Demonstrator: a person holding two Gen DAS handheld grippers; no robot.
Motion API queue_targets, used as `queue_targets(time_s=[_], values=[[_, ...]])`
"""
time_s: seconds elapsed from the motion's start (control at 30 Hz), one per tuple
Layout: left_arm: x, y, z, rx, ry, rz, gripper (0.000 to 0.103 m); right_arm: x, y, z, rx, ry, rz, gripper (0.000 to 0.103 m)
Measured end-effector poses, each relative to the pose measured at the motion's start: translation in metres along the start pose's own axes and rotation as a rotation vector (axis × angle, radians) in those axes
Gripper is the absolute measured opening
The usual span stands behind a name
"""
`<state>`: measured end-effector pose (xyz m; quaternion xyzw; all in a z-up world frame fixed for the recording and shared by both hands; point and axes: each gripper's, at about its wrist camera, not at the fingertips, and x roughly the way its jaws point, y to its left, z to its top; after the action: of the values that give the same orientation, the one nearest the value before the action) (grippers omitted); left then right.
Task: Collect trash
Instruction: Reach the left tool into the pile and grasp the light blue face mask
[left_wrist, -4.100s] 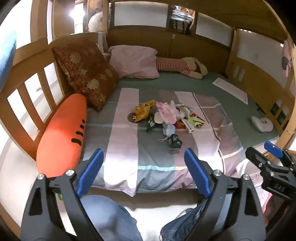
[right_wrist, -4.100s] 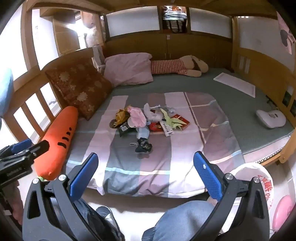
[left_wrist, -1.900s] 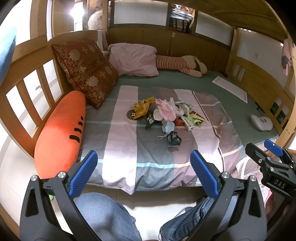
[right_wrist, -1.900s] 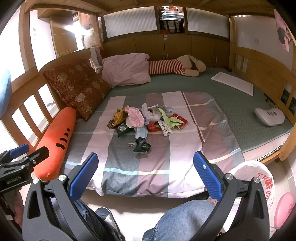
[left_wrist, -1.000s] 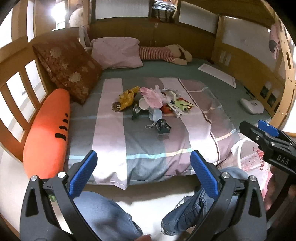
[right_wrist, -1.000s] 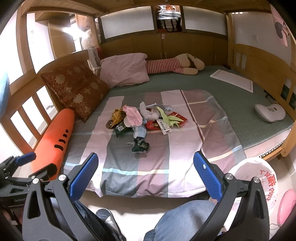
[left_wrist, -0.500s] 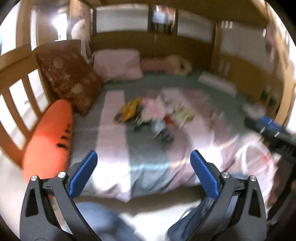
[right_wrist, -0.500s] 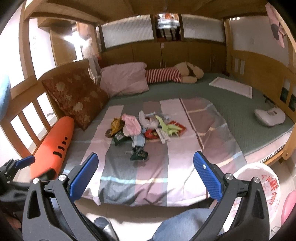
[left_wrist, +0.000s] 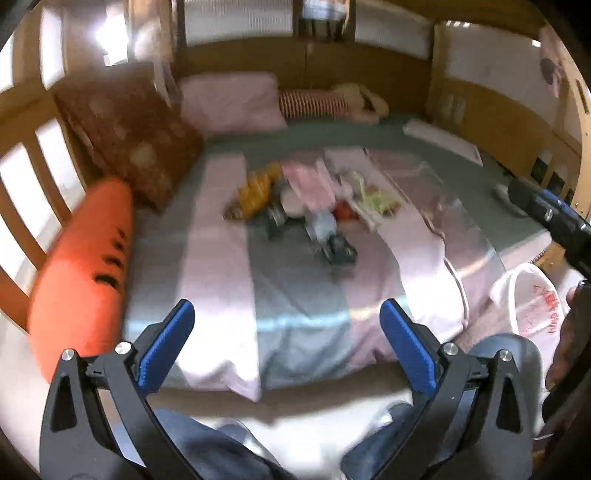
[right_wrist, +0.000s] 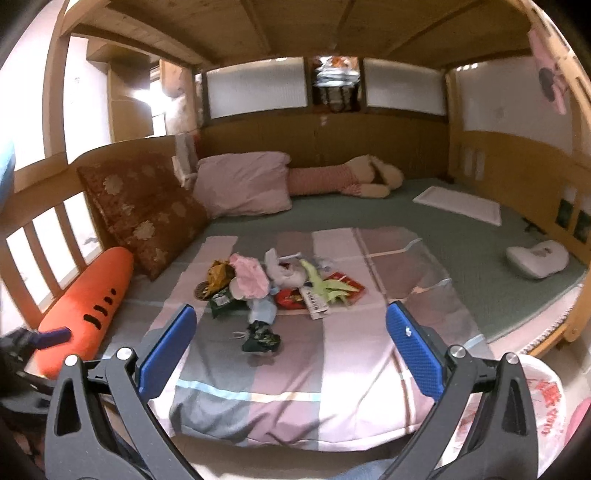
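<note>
- Trash pile (right_wrist: 280, 284) sits mid-frame on the striped blanket (right_wrist: 332, 362), on the bed (right_wrist: 461, 243); left wrist view is motion-blurred, pile (left_wrist: 314, 214) only roughly readable.
- Bare blanket on all sides of the pile; near blanket edge hangs over the bed front, lower centre.
- Wooden rail (right_wrist: 44, 229) bounds the left; carrot cushion (right_wrist: 85, 306) and brown pillow (right_wrist: 144, 210) lie along it.
- Wooden wall panel right; white bag (right_wrist: 543, 402) in the lower right corner, off the bed.
- Left tongs (left_wrist: 286, 347): fingers spread wide, holding nothing, short of the bed edge, pointing at the pile.
- Right tongs (right_wrist: 288, 350): spread wide, empty, aimed level over the near blanket.
- Person's denim knees (left_wrist: 498, 354) below the tongs.
</note>
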<state>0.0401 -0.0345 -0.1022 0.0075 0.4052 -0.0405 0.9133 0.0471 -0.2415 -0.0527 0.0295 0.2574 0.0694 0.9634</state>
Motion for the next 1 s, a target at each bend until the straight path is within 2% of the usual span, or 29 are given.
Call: queue_targets(time_s=[0.07,0.17,0.33,0.43,0.53,0.6,0.67,0.73,0.8,0.93,1.0], values=[[0.013,0.004,0.004,-0.043,0.042,-0.046,0.100,0.008,-0.004,0.008,0.024,0.004,0.019,0.101],[0.019,0.002,0.016,-0.031,-0.003,-0.022,0.100,0.013,-0.005,0.027,0.029,-0.050,0.047,0.101],[0.037,-0.002,0.051,-0.010,-0.015,-0.111,0.100,0.027,-0.007,0.072,0.047,-0.151,0.081,0.101],[0.052,-0.008,0.073,0.019,-0.041,-0.114,0.100,0.048,-0.011,0.102,0.058,-0.182,0.084,0.101],[0.075,-0.016,0.096,0.061,-0.071,-0.085,0.100,0.079,-0.021,0.115,0.093,-0.211,0.073,0.101],[0.101,-0.019,0.107,0.065,-0.035,-0.083,0.100,0.105,-0.030,0.104,0.113,-0.185,0.063,0.101],[0.125,-0.018,0.115,0.047,0.002,-0.121,0.100,0.135,-0.039,0.076,0.121,-0.113,0.048,0.101],[0.149,-0.016,0.118,0.028,0.011,-0.099,0.100,0.161,-0.047,0.053,0.118,-0.032,0.018,0.101],[0.175,-0.016,0.117,-0.005,0.046,-0.129,0.100,0.177,-0.057,0.046,0.153,0.039,0.013,0.101],[0.240,-0.028,0.107,-0.015,0.166,-0.108,0.097,0.178,-0.077,0.047,0.227,0.036,0.014,0.101],[0.271,-0.036,0.103,0.004,0.224,-0.092,0.088,0.183,-0.078,0.047,0.223,0.044,0.013,0.101]])
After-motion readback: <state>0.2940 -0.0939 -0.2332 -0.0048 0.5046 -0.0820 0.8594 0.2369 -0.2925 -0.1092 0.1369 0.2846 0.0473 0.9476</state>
